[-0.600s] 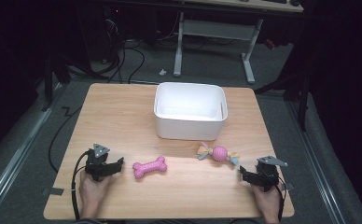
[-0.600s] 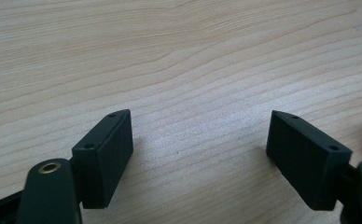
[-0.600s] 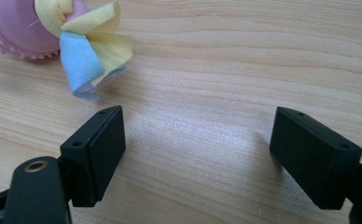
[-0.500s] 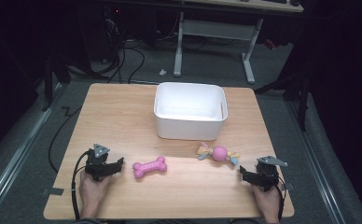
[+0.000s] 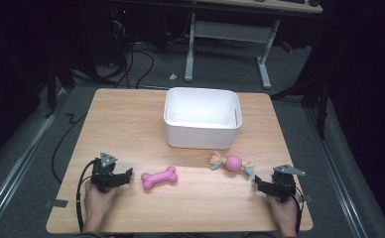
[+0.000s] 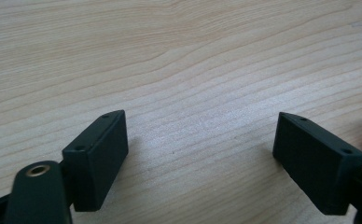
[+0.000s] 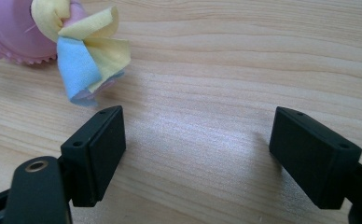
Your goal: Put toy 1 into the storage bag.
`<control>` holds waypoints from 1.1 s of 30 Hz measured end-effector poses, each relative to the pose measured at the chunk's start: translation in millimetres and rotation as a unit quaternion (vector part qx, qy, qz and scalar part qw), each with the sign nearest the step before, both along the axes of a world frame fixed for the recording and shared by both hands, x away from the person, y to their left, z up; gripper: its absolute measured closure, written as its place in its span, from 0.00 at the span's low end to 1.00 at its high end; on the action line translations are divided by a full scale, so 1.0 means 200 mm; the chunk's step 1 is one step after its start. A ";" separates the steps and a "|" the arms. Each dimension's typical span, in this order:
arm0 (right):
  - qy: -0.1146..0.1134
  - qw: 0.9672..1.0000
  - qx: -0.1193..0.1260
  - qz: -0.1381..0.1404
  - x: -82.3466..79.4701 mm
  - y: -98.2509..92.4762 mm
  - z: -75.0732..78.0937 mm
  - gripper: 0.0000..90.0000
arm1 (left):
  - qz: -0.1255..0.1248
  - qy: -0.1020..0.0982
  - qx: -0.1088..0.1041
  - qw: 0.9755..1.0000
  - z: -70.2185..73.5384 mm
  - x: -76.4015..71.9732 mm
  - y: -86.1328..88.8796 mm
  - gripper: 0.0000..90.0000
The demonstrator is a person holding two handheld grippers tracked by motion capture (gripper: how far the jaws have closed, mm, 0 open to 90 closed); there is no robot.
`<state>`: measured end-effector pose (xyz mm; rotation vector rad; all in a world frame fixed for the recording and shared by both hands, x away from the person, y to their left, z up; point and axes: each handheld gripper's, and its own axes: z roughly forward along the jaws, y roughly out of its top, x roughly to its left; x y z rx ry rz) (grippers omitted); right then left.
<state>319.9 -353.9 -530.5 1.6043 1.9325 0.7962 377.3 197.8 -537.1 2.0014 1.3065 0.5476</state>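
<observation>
The wooden table [image 5: 131,114] has lots of bare space on it. A white tub [image 5: 202,119] sits near the far edge, in the middle. Both sides of the tub are clear wood all the way out to the table's edges.

Closer to the person lie two toys. The pink bone [image 5: 159,177] lies a little left of the middle. The pink ball toy [image 5: 232,163] with yellow and blue cloth ends lies to the right, just in front of the tub. There is a gap of bare wood between the two toys.

The left gripper [image 5: 126,177] rests low on the table near the front edge, held by the left hand [image 5: 98,203]. It points at the bone, and the bone is just beside it but not touching. In the left gripper view its jaws are spread wide with only wood between them, and a bit of pink peeks in at the right edge.

The right gripper [image 5: 258,184] sits near the front right corner, held by the right hand [image 5: 284,213]. Its jaws are spread wide too, holding nothing. In the right gripper view the ball toy's cloth end lies just past the left jaw, close but apart.
</observation>
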 end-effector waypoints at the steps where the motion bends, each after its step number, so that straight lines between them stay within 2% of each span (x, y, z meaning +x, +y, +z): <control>1: 0.000 1.000 0.000 0.000 0.00 0.00 0.00 0.21 | 0.002 0.000 0.000 1.000 0.00 0.00 0.00 0.19; 4: 0.000 1.000 0.000 0.001 0.00 0.00 0.00 0.21 | 0.010 0.002 0.000 1.000 0.00 0.00 0.00 0.17; 12: -0.001 1.000 0.000 0.002 -0.01 0.00 0.00 0.22 | 0.007 0.005 0.004 1.000 0.01 -0.01 0.01 0.18; 16: 0.001 1.000 -0.001 0.002 -0.01 0.00 0.00 0.22 | -0.001 0.013 -0.014 1.000 0.02 -0.02 0.04 0.24; 22: -0.001 1.000 0.000 0.002 -0.01 0.00 0.00 0.22 | -0.005 0.013 -0.018 1.000 0.02 -0.04 0.05 0.25; 26: 0.000 1.000 0.000 0.002 -0.01 0.00 0.00 0.22 | -0.019 0.005 -0.032 0.999 0.04 -0.06 0.06 0.25; 33: -0.001 1.000 0.000 0.002 -0.01 0.00 0.00 0.22 | -0.027 -0.006 -0.033 0.999 0.09 -0.10 0.06 0.25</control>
